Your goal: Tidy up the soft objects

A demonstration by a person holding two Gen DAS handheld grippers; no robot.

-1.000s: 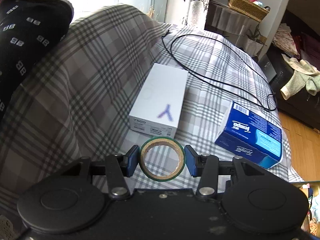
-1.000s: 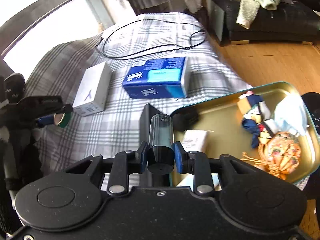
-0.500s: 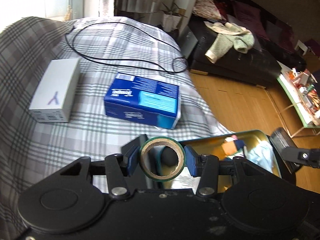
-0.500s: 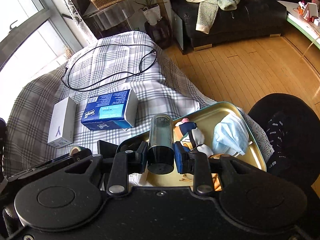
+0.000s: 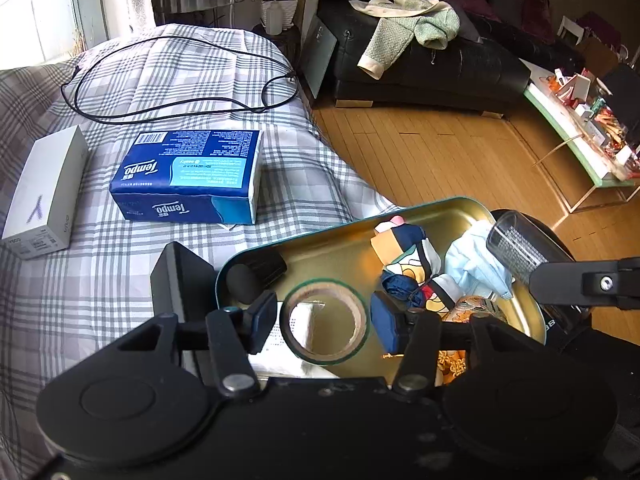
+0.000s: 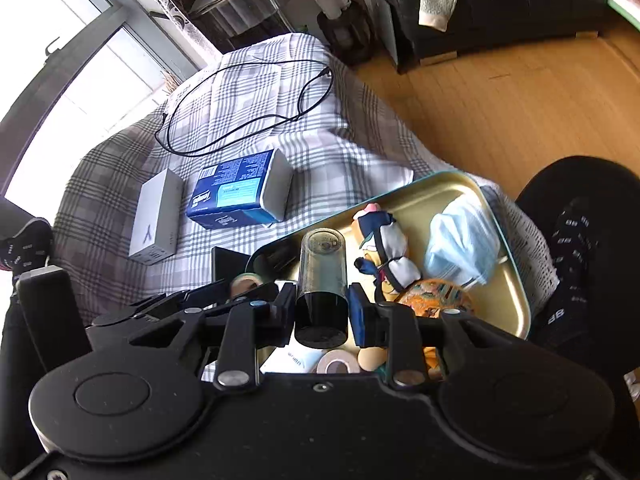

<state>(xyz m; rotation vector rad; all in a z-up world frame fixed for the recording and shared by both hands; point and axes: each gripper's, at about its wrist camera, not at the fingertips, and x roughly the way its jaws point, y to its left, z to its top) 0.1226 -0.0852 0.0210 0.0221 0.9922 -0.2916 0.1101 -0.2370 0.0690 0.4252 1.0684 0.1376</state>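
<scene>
My left gripper (image 5: 324, 322) holds a green-edged tape roll (image 5: 325, 322) between its blue pads, over the near end of a gold metal tray (image 5: 440, 208). My right gripper (image 6: 322, 312) is shut on a clear tube with a black cap (image 6: 322, 280), also over the tray (image 6: 440, 192). In the tray lie a small cloth doll (image 6: 386, 248), a light blue face mask (image 6: 460, 240), an orange patterned pouch (image 6: 434, 296), a white packet (image 5: 298, 344) and a black foam piece (image 5: 244, 282). The tube (image 5: 516, 250) shows at the right of the left wrist view.
A blue Tempo tissue pack (image 5: 192, 178), a white box (image 5: 44, 196) and a black cable (image 5: 180, 76) lie on the checked cloth. A black block (image 5: 180, 280) stands by the tray's left end. Wooden floor, a black sofa (image 5: 440, 60) and a person's dark leg (image 6: 580, 240) are to the right.
Both grippers swung right from the checked cloth to above the tray, carrying the tape roll and the tube. The tray's contents now sit directly under the fingers.
</scene>
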